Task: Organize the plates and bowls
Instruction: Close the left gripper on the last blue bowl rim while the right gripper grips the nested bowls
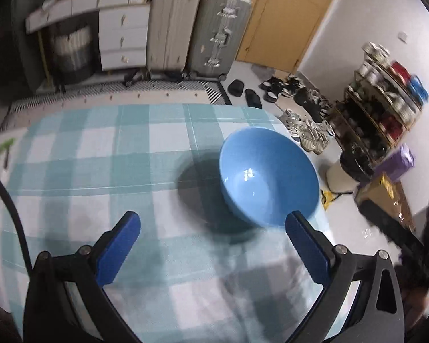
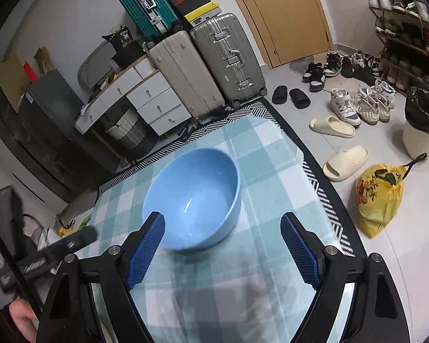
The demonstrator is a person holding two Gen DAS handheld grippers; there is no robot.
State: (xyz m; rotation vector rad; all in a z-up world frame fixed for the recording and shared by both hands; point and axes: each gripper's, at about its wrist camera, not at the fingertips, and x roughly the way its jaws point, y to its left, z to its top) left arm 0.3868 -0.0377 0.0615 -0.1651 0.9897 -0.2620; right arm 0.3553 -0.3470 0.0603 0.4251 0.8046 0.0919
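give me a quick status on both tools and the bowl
Left tool open, empty. Right tool open, empty. Blue bowl upright on checked cloth, ungripped. Nothing blocking.

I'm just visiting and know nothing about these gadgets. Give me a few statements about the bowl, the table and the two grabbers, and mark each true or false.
1. The blue bowl is empty. True.
2. The bowl stands on a checked tablecloth. True.
3. The right gripper is clamped on the bowl. False: its jaws stand wide apart, holding nothing.
4. The left gripper holds a plate. False: it is open and empty, and no plate is in view.
5. The bowl is upside down. False: it sits upright, opening upward.
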